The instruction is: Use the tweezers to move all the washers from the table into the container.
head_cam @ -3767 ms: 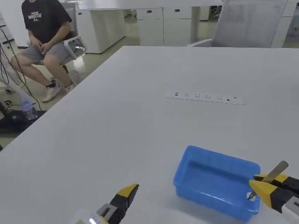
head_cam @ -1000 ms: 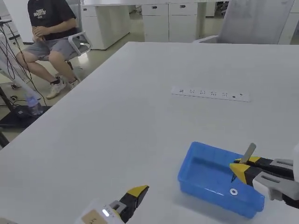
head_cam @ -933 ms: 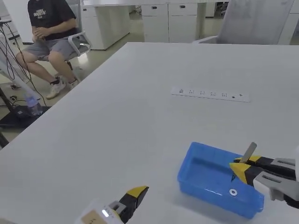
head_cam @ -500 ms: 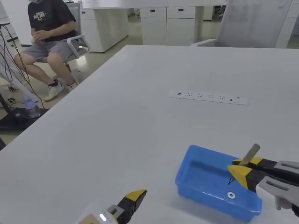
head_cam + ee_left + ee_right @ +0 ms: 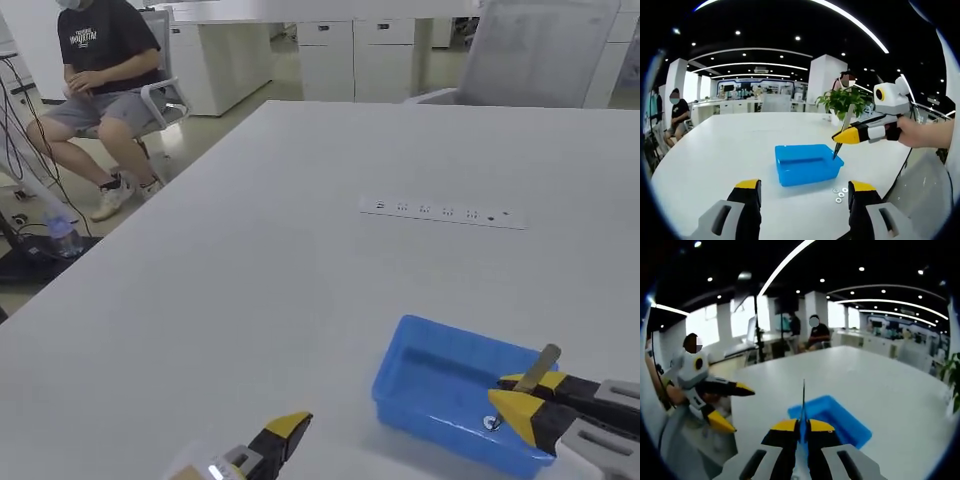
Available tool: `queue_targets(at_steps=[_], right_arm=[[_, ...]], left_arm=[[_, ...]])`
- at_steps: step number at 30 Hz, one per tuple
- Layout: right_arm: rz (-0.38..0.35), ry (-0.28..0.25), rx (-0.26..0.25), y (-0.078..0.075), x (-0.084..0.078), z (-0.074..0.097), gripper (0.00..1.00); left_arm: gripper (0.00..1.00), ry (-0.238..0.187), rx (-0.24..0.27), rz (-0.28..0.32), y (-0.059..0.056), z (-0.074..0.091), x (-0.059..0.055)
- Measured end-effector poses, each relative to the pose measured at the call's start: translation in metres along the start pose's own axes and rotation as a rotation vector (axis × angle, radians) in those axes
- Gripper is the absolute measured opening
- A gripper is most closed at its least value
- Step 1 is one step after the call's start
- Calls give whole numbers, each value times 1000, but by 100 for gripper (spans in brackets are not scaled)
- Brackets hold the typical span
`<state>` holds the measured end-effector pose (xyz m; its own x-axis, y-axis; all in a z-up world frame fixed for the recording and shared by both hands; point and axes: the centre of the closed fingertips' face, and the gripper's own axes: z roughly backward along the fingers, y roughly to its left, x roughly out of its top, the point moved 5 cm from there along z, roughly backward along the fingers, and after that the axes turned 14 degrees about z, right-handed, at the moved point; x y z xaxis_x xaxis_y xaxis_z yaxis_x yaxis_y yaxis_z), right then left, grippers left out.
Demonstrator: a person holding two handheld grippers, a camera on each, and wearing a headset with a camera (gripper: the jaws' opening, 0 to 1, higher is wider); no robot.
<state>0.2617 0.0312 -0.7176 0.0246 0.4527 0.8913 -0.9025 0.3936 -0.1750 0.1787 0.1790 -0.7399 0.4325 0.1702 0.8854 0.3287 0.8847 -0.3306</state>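
Yellow-tipped, the left gripper stands wide apart, holding nothing. Just past it, the left gripper view picks out several small metal washers on the smooth white table, beside the glossy blue plastic container. The head view looks into that container, where one washer lies. The right gripper pinches slim steel tweezers, tip over the container.
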Motion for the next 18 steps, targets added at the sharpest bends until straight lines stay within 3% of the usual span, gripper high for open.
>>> queue_targets(at_steps=[8, 18], right_arm=[[-16, 13, 27, 14, -11, 3, 4], [-55, 31, 28, 20, -24, 4, 4]], left_arm=[[71, 6, -1, -2, -1, -1, 0], [71, 11, -1, -5, -2, -1, -1]])
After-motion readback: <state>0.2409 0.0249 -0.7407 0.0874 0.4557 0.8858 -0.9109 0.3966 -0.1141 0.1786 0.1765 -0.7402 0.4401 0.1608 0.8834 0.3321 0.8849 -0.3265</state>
